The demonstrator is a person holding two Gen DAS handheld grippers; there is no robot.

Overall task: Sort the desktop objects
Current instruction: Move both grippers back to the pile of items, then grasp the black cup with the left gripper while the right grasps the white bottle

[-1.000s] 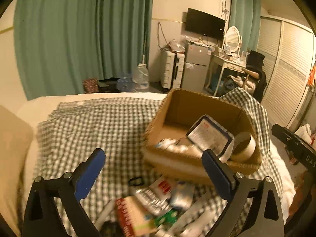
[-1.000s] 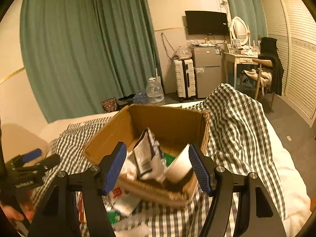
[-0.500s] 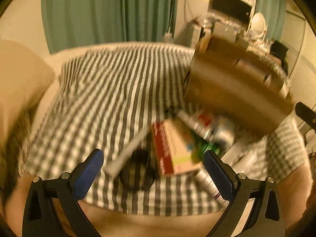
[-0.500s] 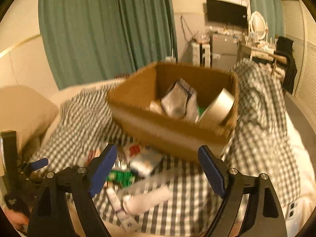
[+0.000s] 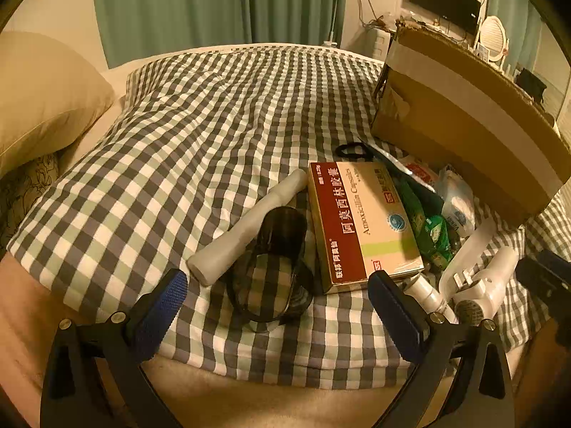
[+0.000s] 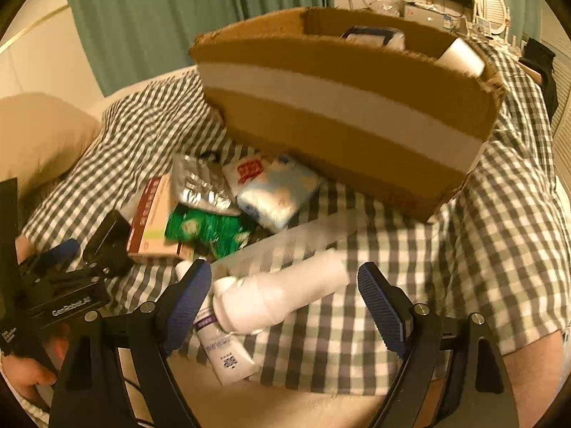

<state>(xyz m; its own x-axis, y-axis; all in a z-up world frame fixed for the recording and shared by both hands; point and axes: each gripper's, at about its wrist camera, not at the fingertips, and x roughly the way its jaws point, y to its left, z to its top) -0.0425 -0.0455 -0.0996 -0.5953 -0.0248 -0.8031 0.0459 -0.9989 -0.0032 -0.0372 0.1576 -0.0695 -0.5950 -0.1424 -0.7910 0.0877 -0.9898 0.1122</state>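
Observation:
A pile of small objects lies on the checked cloth in front of a cardboard box [image 5: 460,114] [image 6: 342,107]. My left gripper [image 5: 278,303] is open and empty, low over a dark clear round case [image 5: 271,271], beside a white tube [image 5: 246,228] and a red-and-cream medicine box [image 5: 360,221] [image 6: 150,217]. My right gripper [image 6: 282,303] is open and empty, its jaws on either side of a white bottle [image 6: 278,296] [image 5: 481,285] without touching it. A purple-labelled tube [image 6: 221,342], a green packet [image 6: 207,228], a foil pack [image 6: 200,185] and a tissue pack [image 6: 278,192] lie nearby.
The box holds a tape roll [image 6: 460,57] and a packet [image 6: 374,35]. A pillow [image 5: 39,96] lies at the left. The checked cloth [image 5: 200,107] ends near the front edge of the bed. The left gripper and hand show in the right wrist view [image 6: 53,285].
Both grippers have dropped from above the box to low over the pile in front of it. Both stay open and empty.

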